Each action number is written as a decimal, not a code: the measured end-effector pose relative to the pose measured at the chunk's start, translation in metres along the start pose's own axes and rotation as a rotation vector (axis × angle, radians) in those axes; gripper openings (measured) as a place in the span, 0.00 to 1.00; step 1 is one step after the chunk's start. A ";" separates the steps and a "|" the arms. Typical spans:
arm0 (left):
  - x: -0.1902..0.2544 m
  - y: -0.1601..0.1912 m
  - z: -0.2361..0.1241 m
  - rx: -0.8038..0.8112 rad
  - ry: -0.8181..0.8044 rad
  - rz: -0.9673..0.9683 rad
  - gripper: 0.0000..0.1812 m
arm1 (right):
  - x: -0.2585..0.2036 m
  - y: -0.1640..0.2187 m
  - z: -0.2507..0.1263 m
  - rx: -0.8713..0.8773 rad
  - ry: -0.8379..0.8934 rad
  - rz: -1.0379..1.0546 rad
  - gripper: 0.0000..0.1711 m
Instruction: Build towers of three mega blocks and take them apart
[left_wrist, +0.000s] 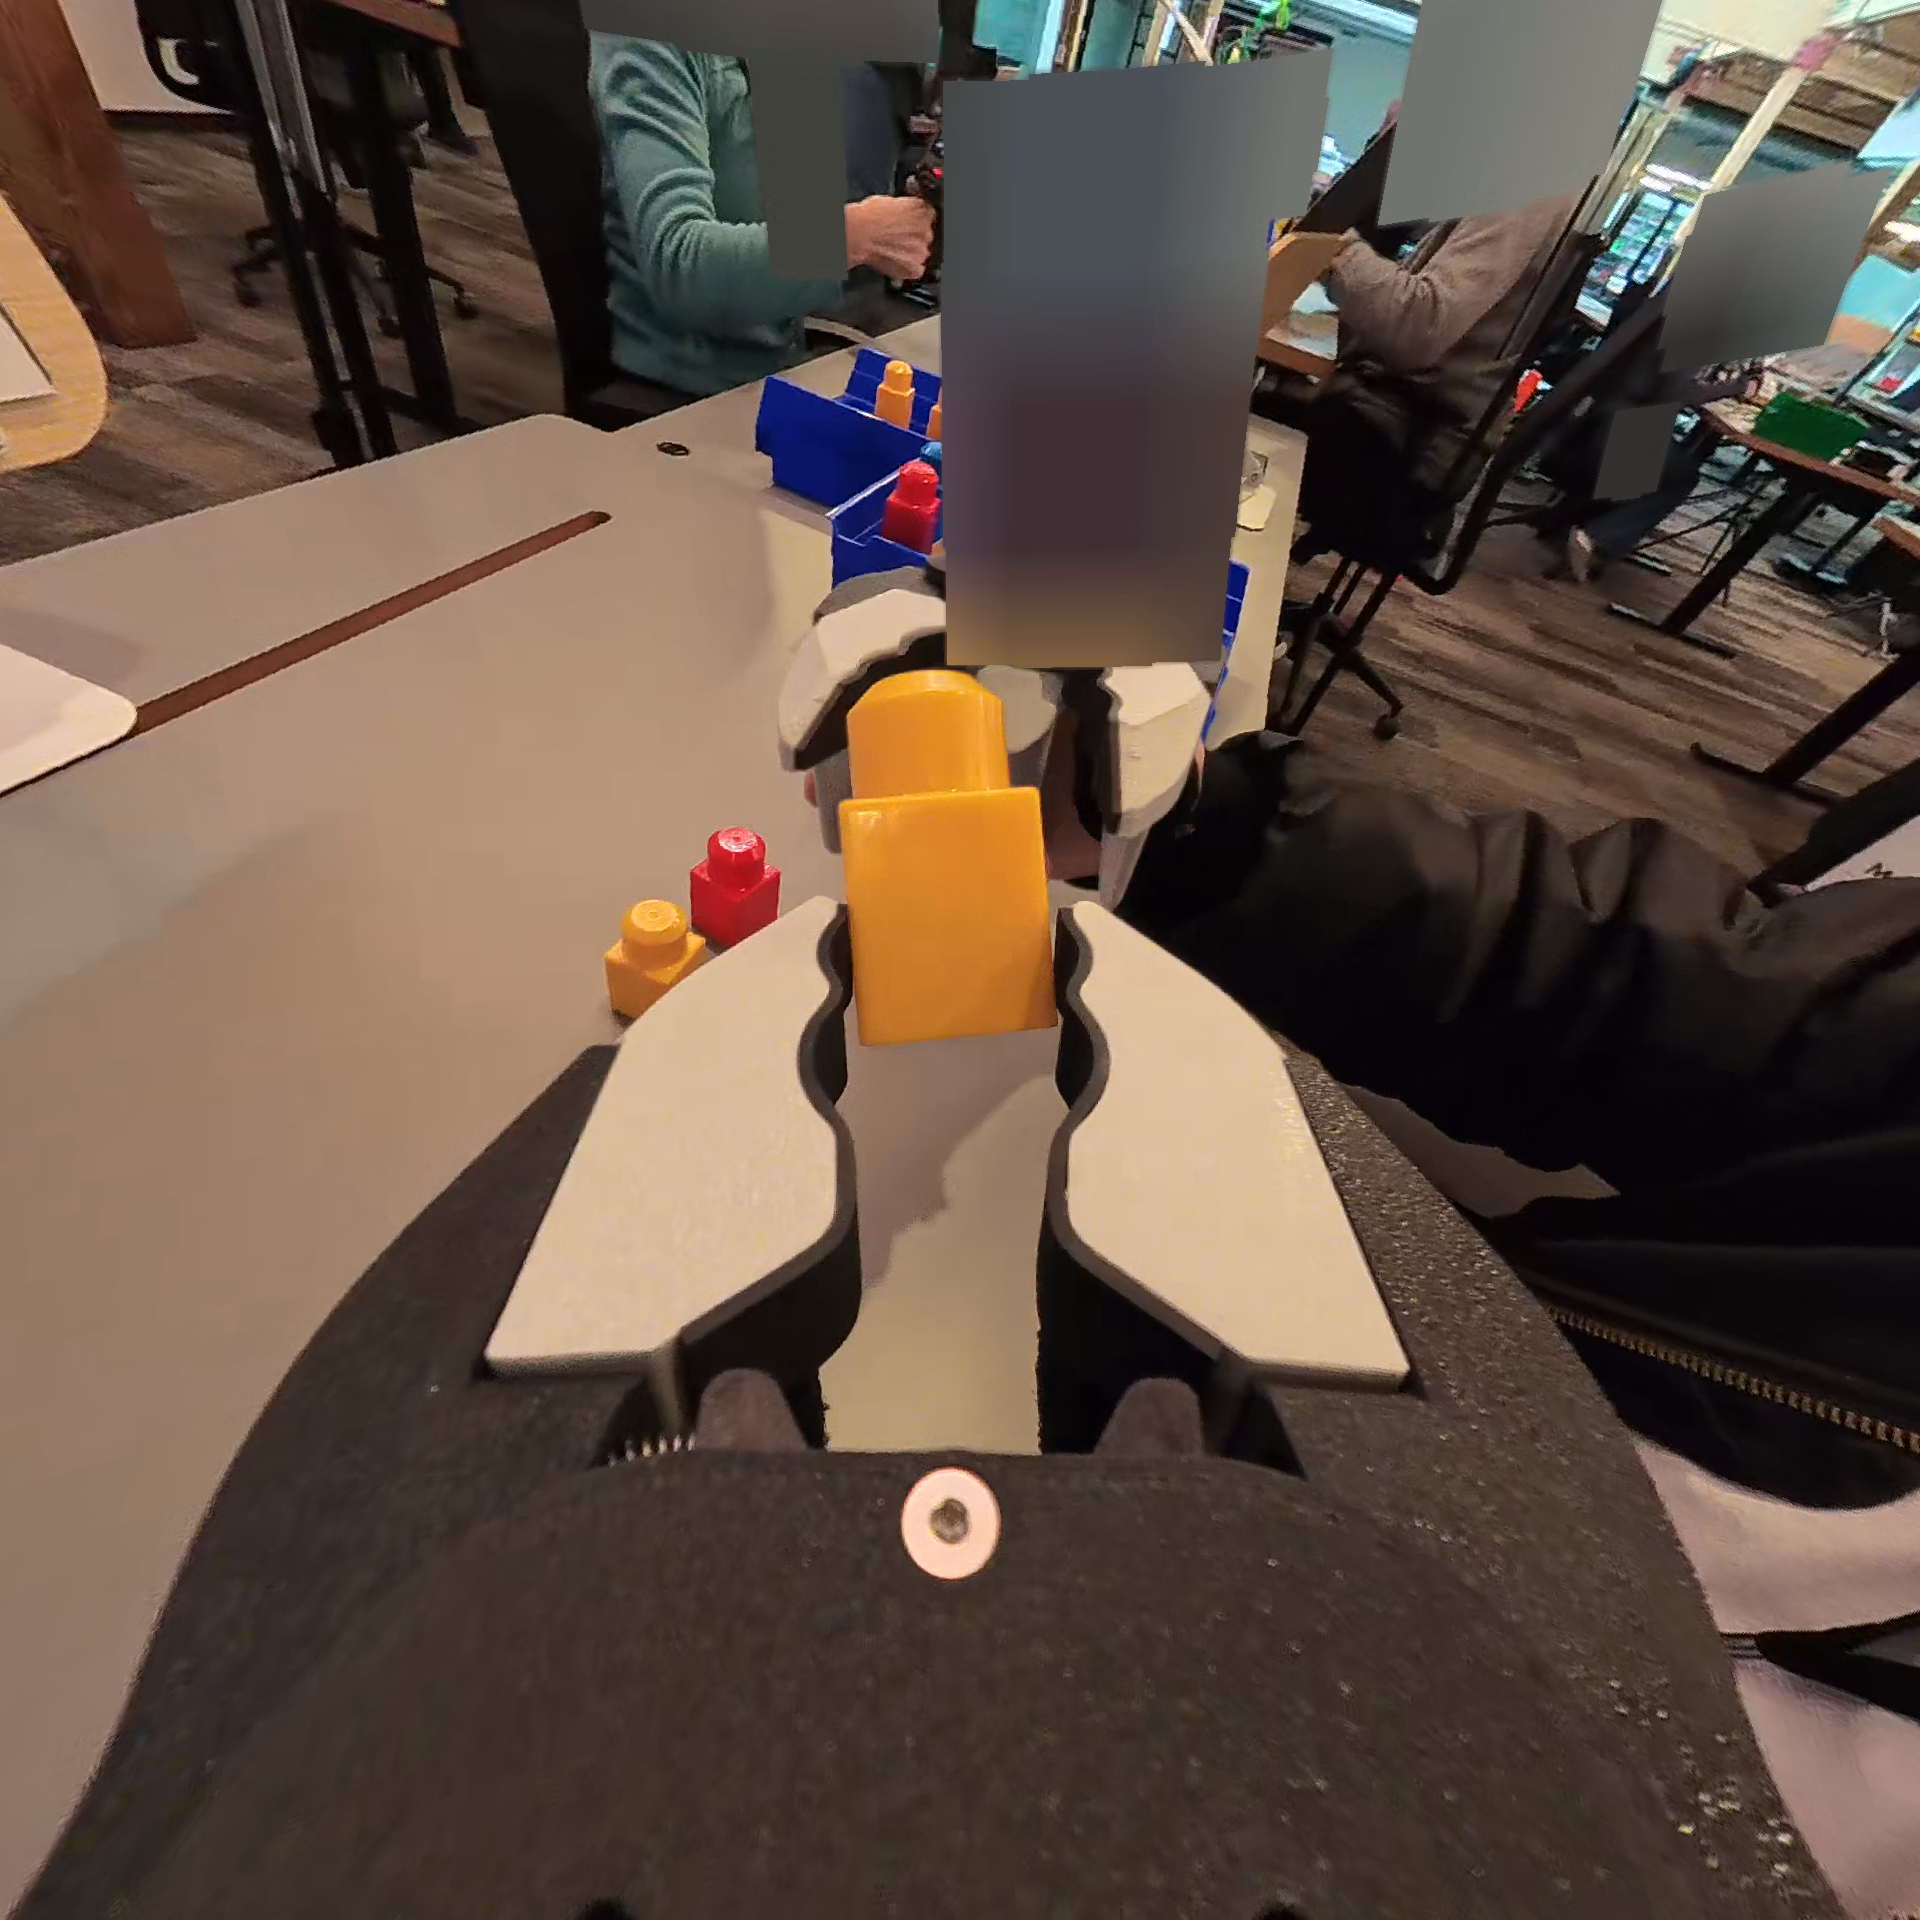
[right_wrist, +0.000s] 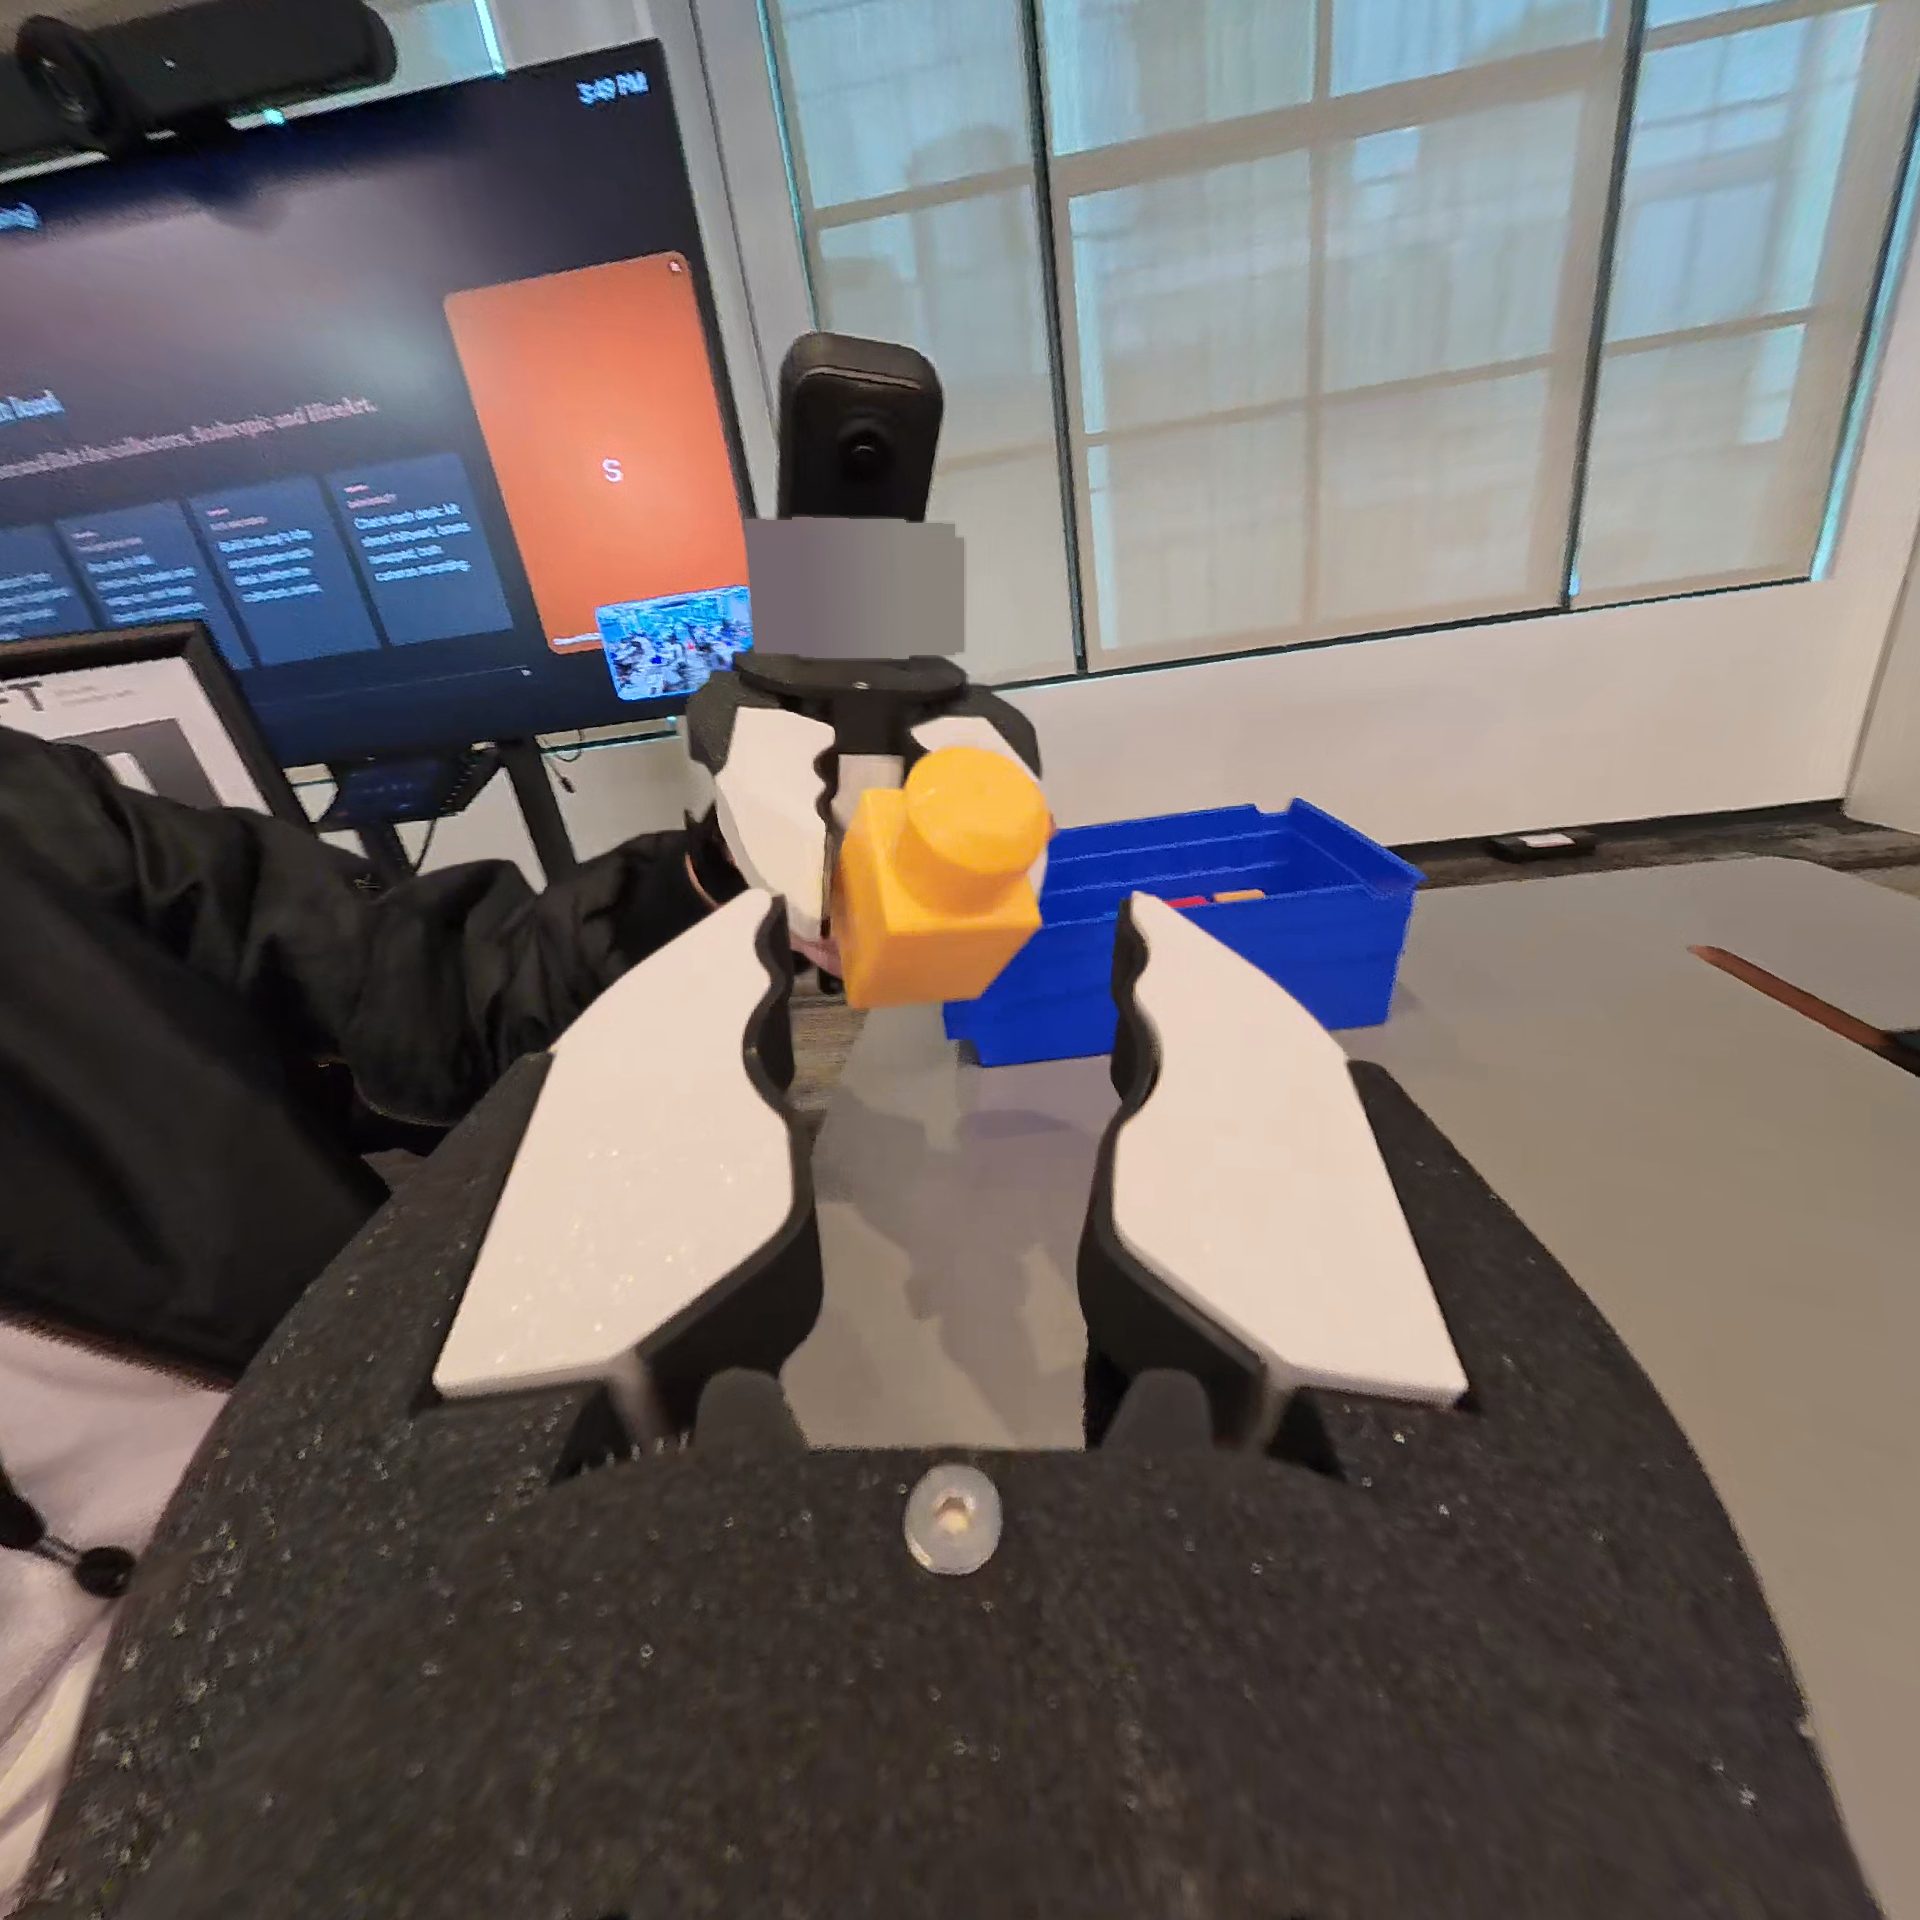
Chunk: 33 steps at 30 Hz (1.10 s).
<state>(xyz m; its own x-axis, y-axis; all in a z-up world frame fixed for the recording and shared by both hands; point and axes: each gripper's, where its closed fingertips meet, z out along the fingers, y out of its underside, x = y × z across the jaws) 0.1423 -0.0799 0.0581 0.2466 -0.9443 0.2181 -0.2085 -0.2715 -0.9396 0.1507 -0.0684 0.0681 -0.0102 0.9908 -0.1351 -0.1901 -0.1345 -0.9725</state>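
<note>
My left gripper (left_wrist: 951, 930) is shut on the square base of a yellow mega block (left_wrist: 940, 914) and holds it above the grey table (left_wrist: 364, 831), stud pointing away. My right gripper (left_wrist: 987, 727) faces it from beyond, its fingers spread on either side of the stud. In the right wrist view my right gripper (right_wrist: 951, 914) is open and empty, and the yellow block (right_wrist: 935, 894) sits just beyond its fingertips, held by the left gripper (right_wrist: 883, 821). A small yellow block (left_wrist: 649, 951) and a small red block (left_wrist: 732, 883) stand side by side on the table to the left.
Blue bins (left_wrist: 821, 436) holding several blocks stand farther back on the table; one blue bin (right_wrist: 1226, 935) shows behind the held block. A dark sleeve (left_wrist: 1455, 987) lies to the right. People sit at desks behind. A large screen (right_wrist: 312, 416) stands at the left.
</note>
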 end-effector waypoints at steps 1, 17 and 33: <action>0.002 0.000 0.001 0.000 0.013 0.000 0.20 | -0.003 -0.001 0.004 0.003 -0.021 0.005 0.34; -0.004 0.014 0.007 -0.087 0.027 0.008 0.27 | -0.005 0.014 0.022 -0.113 -0.047 -0.053 0.20; -0.008 0.030 0.018 -0.157 0.049 0.040 0.20 | -0.005 0.020 0.016 -0.217 -0.007 -0.132 0.22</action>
<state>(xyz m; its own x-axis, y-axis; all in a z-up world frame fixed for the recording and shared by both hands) 0.1517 -0.0774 0.0237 0.1897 -0.9618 0.1975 -0.3634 -0.2557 -0.8958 0.1313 -0.0754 0.0522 -0.0058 1.0000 -0.0041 0.0246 -0.0040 -0.9997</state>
